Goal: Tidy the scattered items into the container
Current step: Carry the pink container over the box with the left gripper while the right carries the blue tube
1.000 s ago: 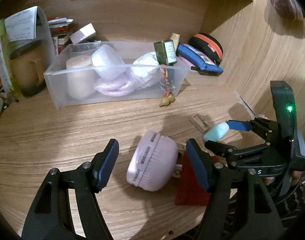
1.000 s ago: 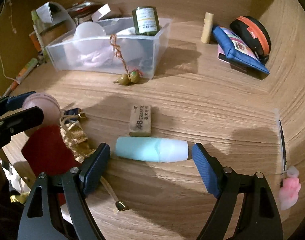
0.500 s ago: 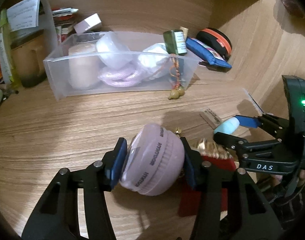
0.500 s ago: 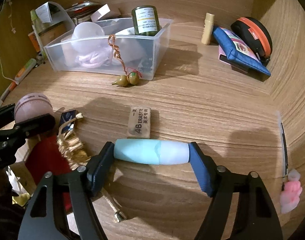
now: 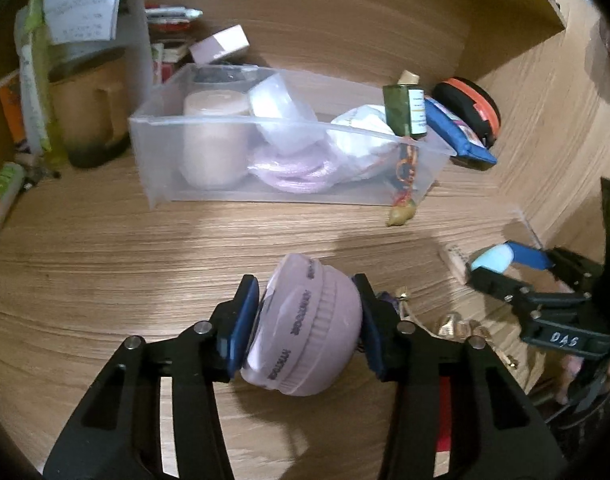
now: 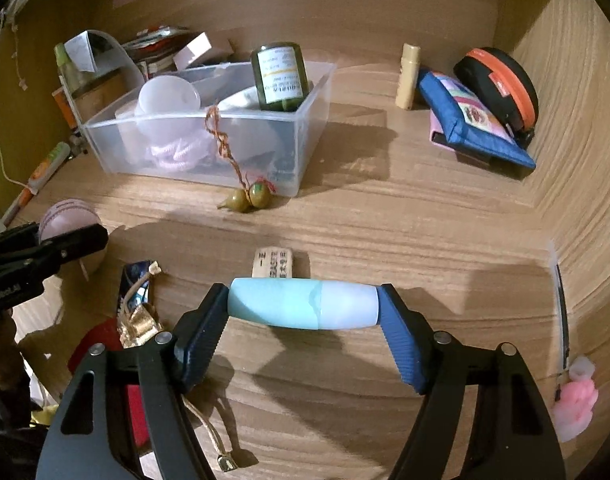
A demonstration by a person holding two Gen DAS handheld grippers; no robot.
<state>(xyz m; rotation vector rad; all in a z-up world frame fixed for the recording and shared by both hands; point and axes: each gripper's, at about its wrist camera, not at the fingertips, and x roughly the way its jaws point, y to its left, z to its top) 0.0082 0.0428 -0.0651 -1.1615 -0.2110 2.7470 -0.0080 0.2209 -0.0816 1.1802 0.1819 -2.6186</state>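
Observation:
My left gripper (image 5: pixel 305 328) is shut on a round pink jar (image 5: pixel 305 332) and holds it above the wooden desk; the jar also shows in the right wrist view (image 6: pixel 67 216). My right gripper (image 6: pixel 305 308) is shut on a pale blue and white tube (image 6: pixel 303 304), held crosswise above the desk; it also shows in the left wrist view (image 5: pixel 491 260). The clear plastic container (image 5: pixel 289 196) stands ahead with a cream jar, white pouches, a pink cord and a green bottle (image 6: pixel 281 76) inside; it also shows in the right wrist view (image 6: pixel 305 128).
An eraser (image 6: pixel 273 264), a gold tassel with a red item (image 6: pixel 137 320) and two small gourds (image 6: pixel 249 200) lie on the desk. A blue pouch (image 6: pixel 473 128) and a black-orange case (image 6: pixel 501 80) sit at the back right. A pink figure (image 6: pixel 575 404) is by the right wall.
Both grippers closed on their items and lifted them: the left on the pink jar, the right on the blue tube. Both have moved toward the container.

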